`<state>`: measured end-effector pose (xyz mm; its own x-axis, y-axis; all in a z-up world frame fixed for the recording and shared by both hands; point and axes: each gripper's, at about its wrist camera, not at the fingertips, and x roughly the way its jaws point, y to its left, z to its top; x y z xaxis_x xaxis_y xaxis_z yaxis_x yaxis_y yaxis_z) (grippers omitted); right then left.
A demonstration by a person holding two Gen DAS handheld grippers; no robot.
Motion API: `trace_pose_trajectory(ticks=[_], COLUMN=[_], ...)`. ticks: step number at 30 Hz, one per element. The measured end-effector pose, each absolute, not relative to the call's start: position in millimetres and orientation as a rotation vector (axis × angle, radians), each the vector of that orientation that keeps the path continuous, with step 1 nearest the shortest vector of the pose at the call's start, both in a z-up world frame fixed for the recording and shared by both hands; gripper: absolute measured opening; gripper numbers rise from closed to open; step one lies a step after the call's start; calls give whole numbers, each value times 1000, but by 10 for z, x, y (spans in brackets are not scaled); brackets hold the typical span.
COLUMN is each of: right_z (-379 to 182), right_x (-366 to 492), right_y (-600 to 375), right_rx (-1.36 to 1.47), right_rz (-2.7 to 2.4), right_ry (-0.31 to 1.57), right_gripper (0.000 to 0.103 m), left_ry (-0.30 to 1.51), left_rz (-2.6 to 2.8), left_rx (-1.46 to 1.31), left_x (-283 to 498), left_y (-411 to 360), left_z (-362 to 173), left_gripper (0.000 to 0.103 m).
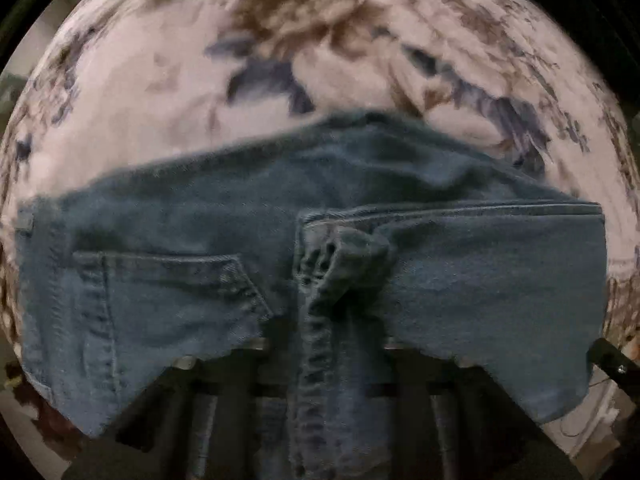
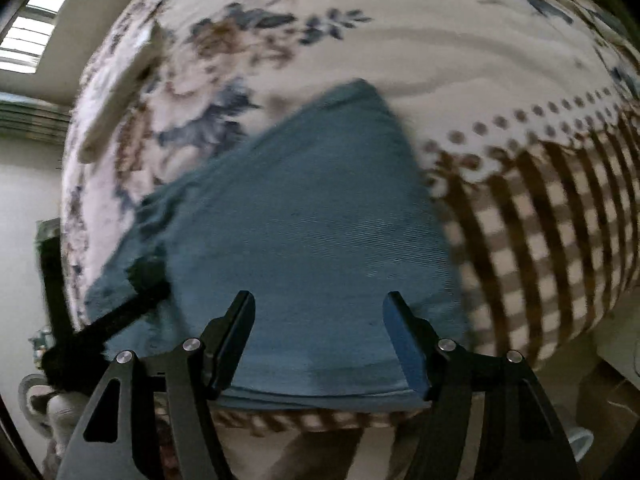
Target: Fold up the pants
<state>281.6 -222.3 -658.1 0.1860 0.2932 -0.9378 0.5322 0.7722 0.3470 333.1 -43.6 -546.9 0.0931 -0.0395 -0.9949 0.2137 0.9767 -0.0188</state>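
The pants are blue denim jeans [image 1: 480,280], lying folded on a floral bed sheet [image 1: 140,100]. In the left wrist view a back pocket [image 1: 168,292] and a bunched seam [image 1: 340,272] fill the lower frame. My left gripper [image 1: 324,360] is shut on the bunched denim, its fingers mostly hidden under the cloth. In the right wrist view the jeans [image 2: 304,220] lie flat near the bed's edge. My right gripper [image 2: 320,340] is open and empty, its fingers [image 2: 236,336] standing over the near edge of the denim. The left gripper also shows there [image 2: 132,296], at the left on the jeans.
The sheet has a brown checked border [image 2: 540,240] hanging over the bed's edge at the right. A white flat object [image 2: 120,92] lies on the bed at the far left. A window [image 2: 36,28] is at the top left.
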Motion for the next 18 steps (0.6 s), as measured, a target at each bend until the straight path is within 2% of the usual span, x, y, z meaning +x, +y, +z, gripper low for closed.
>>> trace_pose_trajectory(ticks=[5, 8, 10, 11, 12, 15, 17, 18], right_z=[-6599, -6591, -6605, -6634, -6653, -6783, -6872, -6908], right_x=[2757, 2818, 2851, 2889, 2918, 3005, 2973, 2936], right_y=[-2151, -1983, -1856, -1758, -1680, -1324, -1141, -1051], right_rx=[722, 717, 725, 742, 754, 756, 760, 743], right_rz=[-163, -104, -42, 10, 48, 169, 220, 233], right_ry=[1415, 1421, 1430, 1432, 1430, 1469, 1514, 1539], right_gripper=[69, 67, 53, 45, 42, 35, 26, 26], left_ry=[1480, 1488, 1507, 1528, 1533, 1562, 1576, 1589], left_rz=[-159, -148, -136, -103, -96, -114, -108, -104], left_rx=[129, 140, 115, 96, 60, -42, 12, 55], left_x=[3400, 3433, 3468, 3446, 3403, 3256, 3111, 3034], left_y=[-395, -422, -463, -403, -312, -202, -229, -253], left_z=[-5433, -5477, -5483, -5430, -5379, -5277, -5315, -5383], left_gripper=[14, 18, 22, 31, 35, 37, 37, 37])
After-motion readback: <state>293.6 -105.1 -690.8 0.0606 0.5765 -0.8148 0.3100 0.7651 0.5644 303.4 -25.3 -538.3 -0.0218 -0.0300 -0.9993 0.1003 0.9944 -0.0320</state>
